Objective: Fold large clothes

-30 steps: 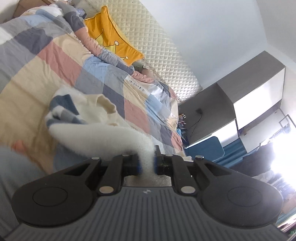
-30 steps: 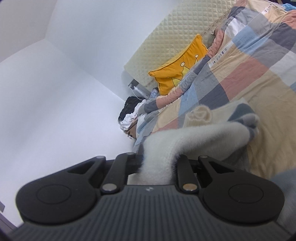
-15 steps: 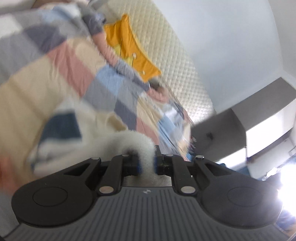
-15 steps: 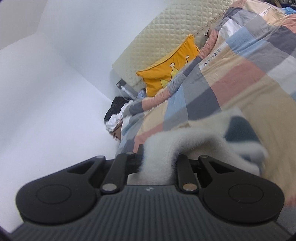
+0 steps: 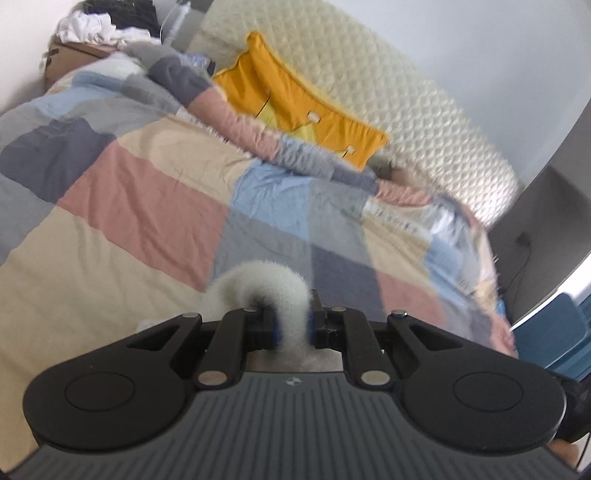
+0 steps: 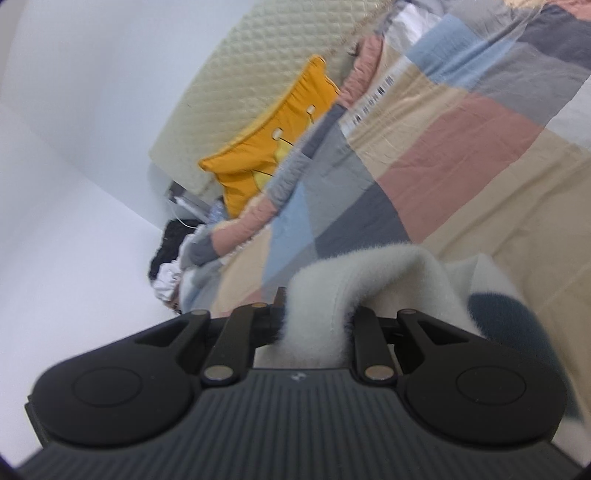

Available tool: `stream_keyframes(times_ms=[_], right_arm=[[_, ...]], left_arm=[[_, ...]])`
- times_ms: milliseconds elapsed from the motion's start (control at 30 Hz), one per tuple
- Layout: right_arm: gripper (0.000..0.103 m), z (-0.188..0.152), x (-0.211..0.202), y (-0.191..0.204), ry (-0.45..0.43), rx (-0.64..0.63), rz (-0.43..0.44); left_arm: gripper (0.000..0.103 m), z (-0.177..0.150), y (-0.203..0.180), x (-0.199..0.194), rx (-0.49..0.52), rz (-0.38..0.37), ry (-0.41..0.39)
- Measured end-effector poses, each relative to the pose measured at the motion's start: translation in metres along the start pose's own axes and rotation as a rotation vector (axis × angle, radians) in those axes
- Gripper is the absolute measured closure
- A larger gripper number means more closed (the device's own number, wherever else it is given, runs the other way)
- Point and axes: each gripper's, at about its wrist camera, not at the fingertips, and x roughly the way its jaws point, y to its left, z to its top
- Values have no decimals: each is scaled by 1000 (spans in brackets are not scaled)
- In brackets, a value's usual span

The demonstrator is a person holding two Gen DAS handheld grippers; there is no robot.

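A fuzzy white garment with dark blue patches is held by both grippers above the bed. In the left wrist view my left gripper (image 5: 293, 326) is shut on a white fleecy fold (image 5: 258, 284) that loops up over the jaws; the rest hangs out of sight. In the right wrist view my right gripper (image 6: 314, 325) is shut on a thick white fold (image 6: 354, 273), and the garment trails right with a dark blue patch (image 6: 506, 317) over the patchwork quilt (image 6: 461, 147).
The bed carries a patchwork quilt (image 5: 129, 192) in pink, beige, blue and grey. An orange cushion (image 5: 295, 107) leans on the quilted cream headboard (image 5: 388, 85). A cardboard box with clothes (image 5: 92, 33) stands by the wall. A dark cabinet (image 5: 535, 229) stands past the bed.
Both grippers have swung with the garment. The bulk of it has dropped out of the left view, leaving only a small loop. The bed now fills both views.
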Motion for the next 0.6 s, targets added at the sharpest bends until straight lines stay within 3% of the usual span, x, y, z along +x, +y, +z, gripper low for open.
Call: stream_keyframes(times_ms=[133,433,600], right_arm=[[83,-6,32,-21,-1,-34,-28],[83,-12,92,-39,55,-156,-100],[83,-15,104,-49,85,-142,-96]], left_arm=[[87,0,24,39,-33,-29,10],[84,-7,57,114,-41,58,102],[84,-14,58,128,-3,74,127]])
